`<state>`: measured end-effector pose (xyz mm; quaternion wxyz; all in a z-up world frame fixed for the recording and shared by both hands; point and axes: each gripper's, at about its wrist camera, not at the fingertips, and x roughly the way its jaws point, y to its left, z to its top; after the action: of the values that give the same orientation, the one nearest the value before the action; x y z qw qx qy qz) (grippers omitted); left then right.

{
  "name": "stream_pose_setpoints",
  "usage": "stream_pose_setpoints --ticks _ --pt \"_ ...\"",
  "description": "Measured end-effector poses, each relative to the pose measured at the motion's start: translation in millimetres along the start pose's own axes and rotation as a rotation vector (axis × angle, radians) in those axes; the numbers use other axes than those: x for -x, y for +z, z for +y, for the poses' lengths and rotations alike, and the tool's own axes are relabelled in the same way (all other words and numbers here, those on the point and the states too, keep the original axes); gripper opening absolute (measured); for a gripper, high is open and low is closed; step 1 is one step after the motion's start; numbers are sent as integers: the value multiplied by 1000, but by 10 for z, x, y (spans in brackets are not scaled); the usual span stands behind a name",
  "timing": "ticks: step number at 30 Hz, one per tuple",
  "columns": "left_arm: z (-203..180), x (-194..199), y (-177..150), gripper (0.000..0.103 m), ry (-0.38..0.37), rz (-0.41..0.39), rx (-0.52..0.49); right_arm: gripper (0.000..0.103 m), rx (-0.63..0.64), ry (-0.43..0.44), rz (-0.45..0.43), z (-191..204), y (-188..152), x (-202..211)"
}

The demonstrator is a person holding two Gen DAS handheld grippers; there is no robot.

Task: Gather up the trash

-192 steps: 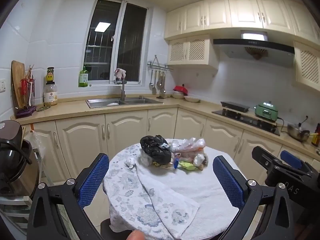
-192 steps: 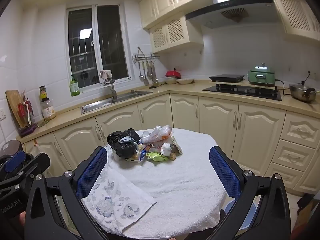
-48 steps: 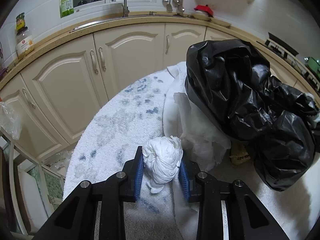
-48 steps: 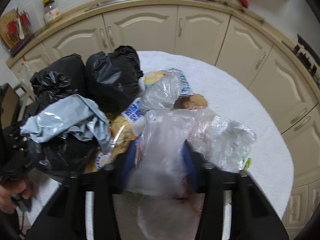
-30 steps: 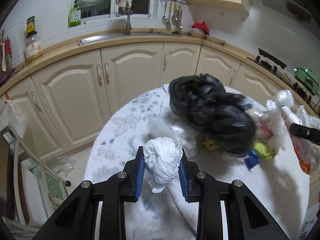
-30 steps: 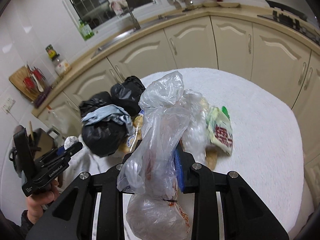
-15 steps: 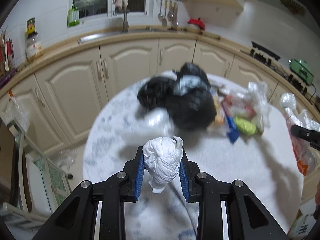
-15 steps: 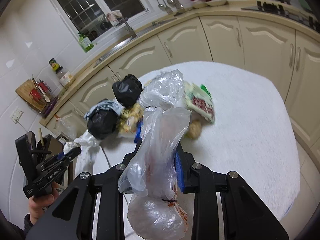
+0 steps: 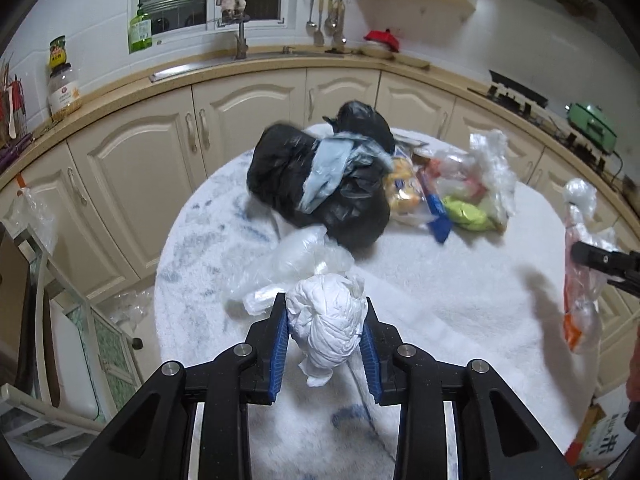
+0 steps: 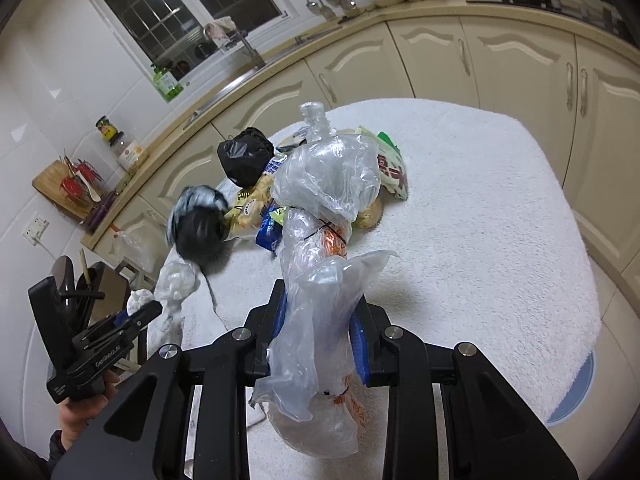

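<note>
Jaws clamping tissue wad (image 9: 326, 316), plastic bag (image 10: 316, 320)

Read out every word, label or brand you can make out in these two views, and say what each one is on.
"GenRobot.AI": white lettering on the body of the left hand-held gripper.
"米": apparently, a large dark character on the box by the floor; the rest is cut off.
Snack packet: red characters, too blurred to read.
Jar and green bottle labels: too small to read.
</note>
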<state>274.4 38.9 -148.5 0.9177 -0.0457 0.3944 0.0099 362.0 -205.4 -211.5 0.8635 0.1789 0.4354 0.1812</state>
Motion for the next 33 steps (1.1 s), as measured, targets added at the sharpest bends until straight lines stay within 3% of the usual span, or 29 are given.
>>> stream_pose_setpoints --ticks 2,6,8,10,15,20,24,31,33 --pt "4 -26 -86 30 -9 30 8 28 -6 -4 12 -19 -46 -17" --pt "42 -86 -218 42 3 73 32 28 -13 -13 50 -53 -161 -98" --pt "54 -99 -236 41 -4 79 46 28 -16 -13 63 -64 -192 -130" --pt "73 -90 -223 29 -17 75 55 28 -15 -12 69 -56 -202 -153" --pt "62 15 -229 29 -24 52 30 28 -3 -16 70 -36 -201 -150" --pt "51 -139 -337 37 5 100 23 28 -13 -14 79 -52 -226 -186" --pt "77 -61 -295 29 -19 70 40 28 -6 -17 87 -47 -243 -178" --pt "-10 538 -226 29 -27 -97 -20 28 -9 -14 67 -59 -200 -100" --pt "-48 579 -207 35 -23 -111 -40 28 -9 -11 62 -52 -182 -89"
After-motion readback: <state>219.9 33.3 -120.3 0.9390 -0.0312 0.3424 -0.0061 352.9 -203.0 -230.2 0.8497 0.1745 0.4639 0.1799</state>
